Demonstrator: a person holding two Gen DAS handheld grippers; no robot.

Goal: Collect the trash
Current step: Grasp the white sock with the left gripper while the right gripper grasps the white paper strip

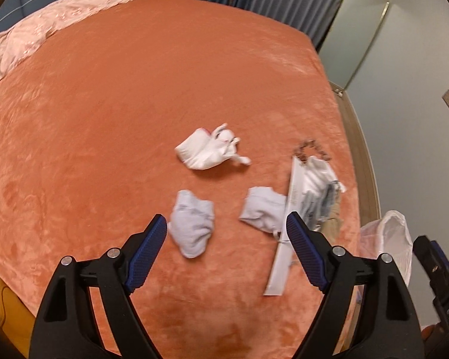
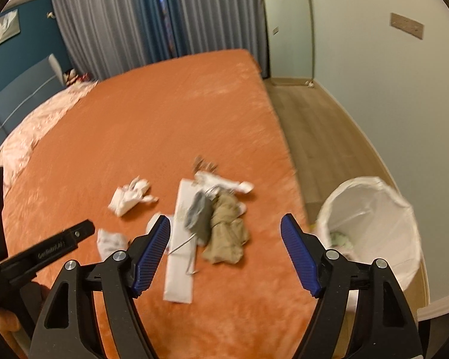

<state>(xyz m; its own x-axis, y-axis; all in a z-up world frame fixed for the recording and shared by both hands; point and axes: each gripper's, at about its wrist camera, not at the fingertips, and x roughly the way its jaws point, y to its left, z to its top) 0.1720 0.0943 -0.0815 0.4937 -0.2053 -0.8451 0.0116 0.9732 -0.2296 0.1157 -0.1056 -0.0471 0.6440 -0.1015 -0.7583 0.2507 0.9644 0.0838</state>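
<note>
Orange plush bedspread [image 2: 152,125] fills your view, with grey pleated curtains [image 2: 113,24] behind it. Your left gripper [image 1: 226,233] hangs over the bed with its jaws apart and nothing between them; a crumpled white tissue wad [image 1: 191,224] lies just beyond its left pad. Your right gripper [image 2: 225,236] is likewise spread wide and empty above a long white paper strip [image 2: 181,239], a grey cloth scrap [image 2: 198,214] and a crumpled tan paper bag [image 2: 226,233]. Beside the bed stands the white-lined round waste bin [image 2: 371,227].
</note>
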